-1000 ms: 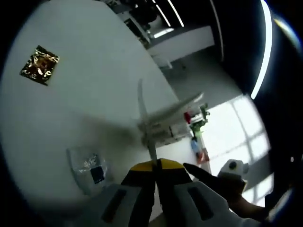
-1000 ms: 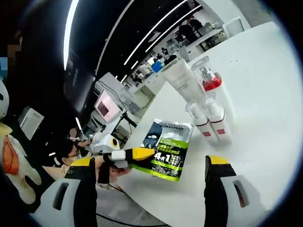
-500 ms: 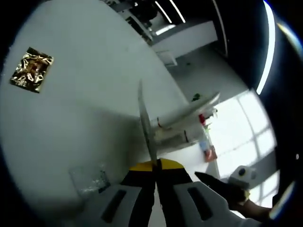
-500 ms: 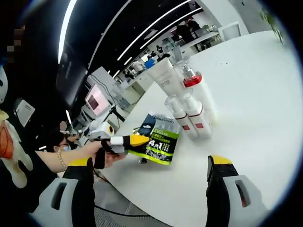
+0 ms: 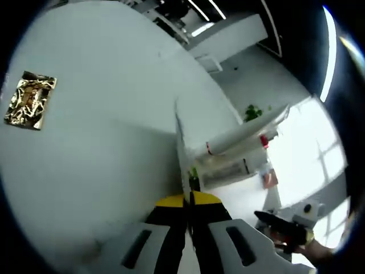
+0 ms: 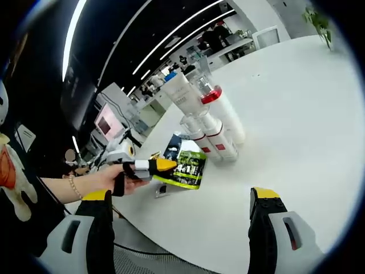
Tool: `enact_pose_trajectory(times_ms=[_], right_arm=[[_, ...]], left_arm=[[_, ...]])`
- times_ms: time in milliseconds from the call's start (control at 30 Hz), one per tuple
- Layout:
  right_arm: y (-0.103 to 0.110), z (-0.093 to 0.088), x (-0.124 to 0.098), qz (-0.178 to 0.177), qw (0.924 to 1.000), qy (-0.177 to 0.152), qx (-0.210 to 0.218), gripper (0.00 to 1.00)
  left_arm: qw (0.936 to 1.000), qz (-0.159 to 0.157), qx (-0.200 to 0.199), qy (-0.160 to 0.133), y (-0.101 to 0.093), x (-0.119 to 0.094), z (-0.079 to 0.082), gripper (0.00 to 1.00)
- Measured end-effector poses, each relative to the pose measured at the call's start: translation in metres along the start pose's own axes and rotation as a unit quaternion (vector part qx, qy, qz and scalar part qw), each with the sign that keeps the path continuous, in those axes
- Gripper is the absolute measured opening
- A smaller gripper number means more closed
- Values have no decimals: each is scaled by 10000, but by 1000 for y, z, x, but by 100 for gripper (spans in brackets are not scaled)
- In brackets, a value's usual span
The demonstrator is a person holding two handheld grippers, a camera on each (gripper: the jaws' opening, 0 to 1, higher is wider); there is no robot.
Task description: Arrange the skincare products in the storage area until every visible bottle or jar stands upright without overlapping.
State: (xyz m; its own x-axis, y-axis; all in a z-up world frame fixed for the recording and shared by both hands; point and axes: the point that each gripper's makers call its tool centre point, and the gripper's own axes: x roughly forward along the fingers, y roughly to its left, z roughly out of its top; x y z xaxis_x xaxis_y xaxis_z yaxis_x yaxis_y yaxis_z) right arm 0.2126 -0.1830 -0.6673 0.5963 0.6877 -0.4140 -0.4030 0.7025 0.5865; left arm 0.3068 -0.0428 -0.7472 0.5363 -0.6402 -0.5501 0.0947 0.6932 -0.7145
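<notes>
Left hand-held gripper [image 5: 187,201], seen again from the side in the right gripper view [image 6: 165,165], has its yellow-tipped jaws pressed tight together on the near edge of a green-and-black sachet [image 6: 185,169]. From its own camera that sachet shows edge-on, a thin pale blade rising straight up from the jaw tips [image 5: 181,151]. A person's hand [image 6: 108,178] with a bracelet at the wrist grips the tool's handle, just off the left edge of the white worktop [image 6: 296,108].

Right hand-held gripper [image 6: 181,201] hangs wide open over the near part of the worktop, jaws far apart, nothing between them.

Beyond the sachet sits the cluster of skincare products: a white tube [image 6: 178,91] and a clear-capped pump bottle with a red collar [image 6: 212,97] at the far side, two smaller white bottles with red bands [image 6: 215,136] in front, all packed side by side and touching. Whether they stand or lie is hard to judge. The same group shows to the right of the sachet in the left gripper view [image 5: 242,140].

Over on the left of that view, a gold foil packet [image 5: 29,100] lies flat on the worktop, well apart from everything.
</notes>
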Motion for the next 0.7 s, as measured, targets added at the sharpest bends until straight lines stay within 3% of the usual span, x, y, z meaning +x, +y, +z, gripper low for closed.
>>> enact_pose_trajectory(times_ms=[100,267,400,700], right_arm=[[-2,0,0,-2,10000,-4,9,100],[-2,0,0,12,10000,-15,27,100],[-2,0,0,17,10000,-12,39,100],[-1,1,-1,19,10000,-19,56,100]], left_arm=[[9999,141,35,9,6,0,4,0],[9982,413,424,23,9,-1,5,2],[9938,677,879,79,13,-3,4,7],[9863,1011,1286,209,13,-6,1,16]])
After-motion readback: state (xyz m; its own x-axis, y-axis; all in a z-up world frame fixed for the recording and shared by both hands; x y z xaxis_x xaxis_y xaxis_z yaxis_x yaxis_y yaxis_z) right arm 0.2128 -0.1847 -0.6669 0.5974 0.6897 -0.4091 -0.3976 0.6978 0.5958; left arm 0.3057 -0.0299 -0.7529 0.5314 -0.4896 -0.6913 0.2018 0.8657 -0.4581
